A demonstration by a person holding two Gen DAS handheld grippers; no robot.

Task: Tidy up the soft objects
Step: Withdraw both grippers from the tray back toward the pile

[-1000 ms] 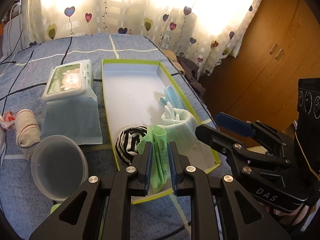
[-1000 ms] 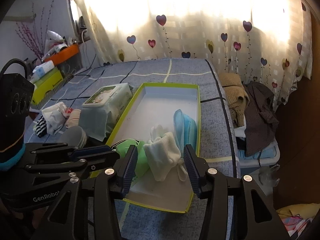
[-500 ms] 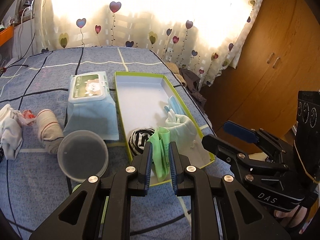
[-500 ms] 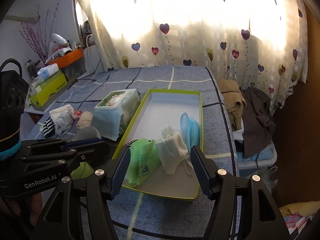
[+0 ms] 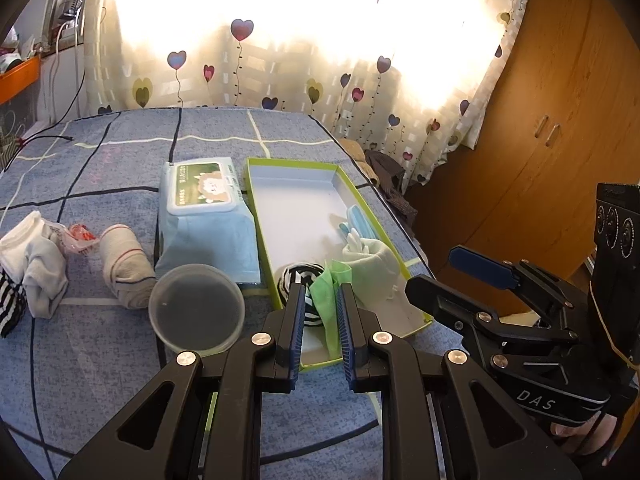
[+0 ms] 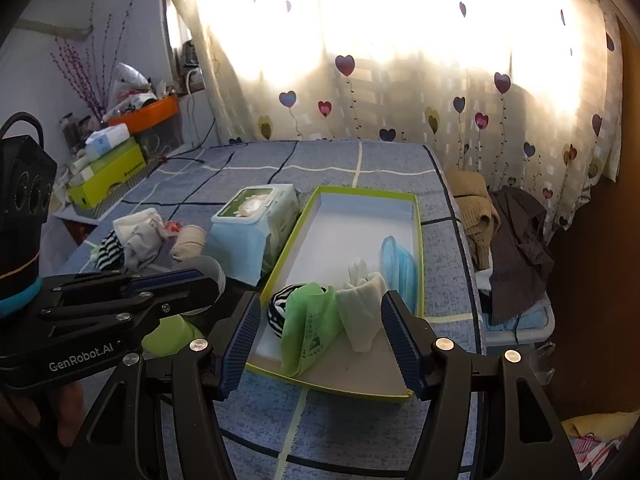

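Note:
A green-rimmed shallow box (image 5: 256, 184) (image 6: 418, 216) lies on the blue bed cover. It holds a striped sock ball (image 5: 298, 274) (image 6: 278, 304), a green cloth (image 5: 326, 304) (image 6: 308, 328), a pale sock (image 5: 372, 266) (image 6: 362, 312) and blue face masks (image 5: 358, 220) (image 6: 396, 260). My left gripper (image 5: 319, 320) hovers near the box's front edge, its narrow gap framing the green cloth, which rests in the box. My right gripper (image 6: 320, 344) is wide open and empty, hovering in front of the box. Loose socks (image 5: 34, 256) (image 6: 138, 236) and a beige roll (image 5: 124, 268) (image 6: 188, 242) lie left.
A wipes pack (image 5: 204, 208) (image 6: 256, 216) lies left of the box. A clear round lid (image 5: 196, 312) sits near the left gripper. Clothes (image 6: 500, 224) hang off the bed's right side. A wooden wardrobe (image 5: 540, 140) stands right. Shelf clutter (image 6: 108, 160) is far left.
Both grippers pulled back and up from the box. The left one has let go of the green cloth, which now rests in the box. The right gripper opened wider.

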